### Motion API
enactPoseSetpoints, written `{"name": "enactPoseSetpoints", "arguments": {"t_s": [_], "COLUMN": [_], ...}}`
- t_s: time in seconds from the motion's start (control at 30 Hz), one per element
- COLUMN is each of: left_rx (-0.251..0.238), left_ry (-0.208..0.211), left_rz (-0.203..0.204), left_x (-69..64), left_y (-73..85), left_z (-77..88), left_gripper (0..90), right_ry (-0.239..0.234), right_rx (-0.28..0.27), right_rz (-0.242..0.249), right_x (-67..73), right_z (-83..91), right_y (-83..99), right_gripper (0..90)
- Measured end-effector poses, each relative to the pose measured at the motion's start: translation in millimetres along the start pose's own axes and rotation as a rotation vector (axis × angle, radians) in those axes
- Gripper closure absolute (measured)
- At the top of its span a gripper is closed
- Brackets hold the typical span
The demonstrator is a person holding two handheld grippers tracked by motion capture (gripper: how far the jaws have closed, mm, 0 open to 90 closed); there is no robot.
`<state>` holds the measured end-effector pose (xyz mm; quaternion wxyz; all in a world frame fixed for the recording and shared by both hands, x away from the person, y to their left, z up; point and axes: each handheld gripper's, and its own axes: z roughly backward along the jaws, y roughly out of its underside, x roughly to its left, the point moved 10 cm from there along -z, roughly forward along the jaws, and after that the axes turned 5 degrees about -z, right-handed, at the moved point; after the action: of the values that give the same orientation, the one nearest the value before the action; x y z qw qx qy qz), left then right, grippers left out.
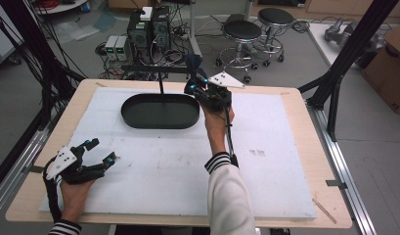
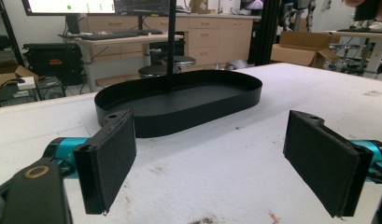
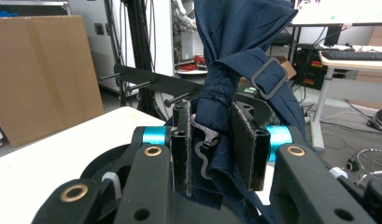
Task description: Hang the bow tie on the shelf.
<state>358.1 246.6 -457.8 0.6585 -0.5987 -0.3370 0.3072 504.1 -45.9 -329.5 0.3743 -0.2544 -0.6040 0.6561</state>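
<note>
- Jaws of right gripper (image 3: 211, 154) clenched on navy folded umbrella (image 3: 240, 60), upper centre of high view, beside black oval tray (image 1: 161, 111).
- Left gripper (image 2: 209, 161) released, lower left, over counter (image 1: 153, 166).

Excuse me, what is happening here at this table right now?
A person works at a table with a gripper in each hand. The right gripper is shut on a dark blue piece of fabric with a strap and buckle, held up close to the black stand with pegs that rises from the black oval tray. The left gripper rests open near the table's front left, holding nothing. The fabric does not hang on a peg yet.
</note>
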Motion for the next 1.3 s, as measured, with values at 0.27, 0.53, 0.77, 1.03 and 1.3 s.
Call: {"name": "enactPoseSetpoints", "arguments": {"t_s": [0.27,0.53,0.77,1.03,1.3], "left_rx": [-0.003,-0.009,-0.013,-0.013,-0.011], "left_ry": [0.001,0.000,0.003,0.003,0.003], "left_rz": [0.000,0.005,0.005,0.008,0.008], "left_x": [0.2,0.4,0.5,0.8,1.0], "left_y": [-0.1,-0.4,-0.7,-0.7,-0.5], "left_z": [0.4,0.6,1.2,1.2,1.4], "left_gripper": [17.5,17.5,17.5,17.6,17.6], "right_ry": [-0.011,-0.020,-0.003,0.006,0.011], "right_rx": [0.012,0.002,0.027,0.043,0.061], "right_rz": [-0.049,-0.018,-0.016,-0.016,-0.015], "right_x": [-1.9,11.2,12.5,12.0,10.9], "right_z": [-18.1,-37.1,-48.6,-56.6,-63.2], "right_y": [11.1,3.2,13.8,21.8,29.4], "right_gripper": [70.3,70.3,70.4,70.3,70.4]}}
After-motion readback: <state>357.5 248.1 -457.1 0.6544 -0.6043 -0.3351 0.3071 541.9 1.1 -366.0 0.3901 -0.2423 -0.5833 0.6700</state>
